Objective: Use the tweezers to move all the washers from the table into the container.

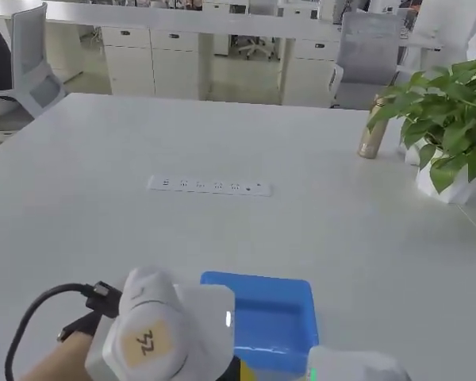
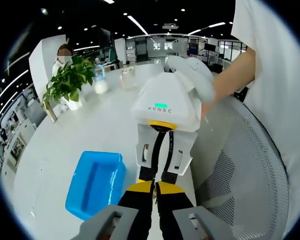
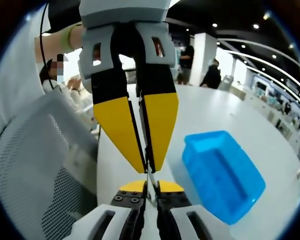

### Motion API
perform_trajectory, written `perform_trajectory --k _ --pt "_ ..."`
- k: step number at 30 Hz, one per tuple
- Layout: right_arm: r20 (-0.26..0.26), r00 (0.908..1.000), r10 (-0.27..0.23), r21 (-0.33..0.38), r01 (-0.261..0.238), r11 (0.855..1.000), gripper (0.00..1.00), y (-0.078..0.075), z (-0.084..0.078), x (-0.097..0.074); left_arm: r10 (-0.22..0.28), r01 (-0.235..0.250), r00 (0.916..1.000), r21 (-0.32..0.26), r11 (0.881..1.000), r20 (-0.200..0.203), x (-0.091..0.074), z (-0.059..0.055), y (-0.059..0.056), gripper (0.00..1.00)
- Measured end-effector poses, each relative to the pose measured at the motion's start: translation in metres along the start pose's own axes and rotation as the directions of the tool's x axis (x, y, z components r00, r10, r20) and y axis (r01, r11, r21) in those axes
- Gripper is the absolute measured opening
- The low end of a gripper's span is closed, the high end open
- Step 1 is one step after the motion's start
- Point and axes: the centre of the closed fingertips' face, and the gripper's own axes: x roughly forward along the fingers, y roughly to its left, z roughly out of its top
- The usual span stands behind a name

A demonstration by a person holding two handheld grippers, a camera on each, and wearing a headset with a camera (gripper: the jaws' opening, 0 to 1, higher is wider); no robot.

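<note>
The blue container (image 1: 274, 317) sits on the white table (image 1: 222, 238) near its front edge, and it is also in the left gripper view (image 2: 95, 182) and the right gripper view (image 3: 222, 172). My two grippers meet tip to tip just in front of it. A thin silver pair of tweezers (image 3: 149, 184) runs between both sets of yellow fingertips. My left gripper (image 2: 155, 188) is shut on the tweezers, and it comes down from above in the right gripper view (image 3: 149, 167). My right gripper (image 3: 151, 188) is shut on them too, facing the left one (image 2: 160, 172). The grippers' white bodies hide the tips in the head view.
A white power strip (image 1: 210, 186) lies mid-table. A gold bottle (image 1: 371, 131) and a potted plant (image 1: 452, 127) stand at the far right. A mesh office chair (image 2: 240, 165) is close behind the grippers. Chairs and desks stand beyond the table.
</note>
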Motion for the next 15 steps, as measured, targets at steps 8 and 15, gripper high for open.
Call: perform_trajectory --k 8,15 --pt "0.016 0.9999 0.001 0.043 -0.001 0.999 0.05 -0.0042 0.0032 -0.0010 -0.033 0.033 0.9991 0.016 0.999 -0.026 0.0038 0.0025 0.0030 0.00" --pt "0.024 0.9997 0.011 0.096 -0.014 0.995 0.03 -0.0079 0.0018 0.0003 0.021 -0.022 0.9997 -0.071 0.997 -0.008 0.0036 -0.0038 0.0076 0.02"
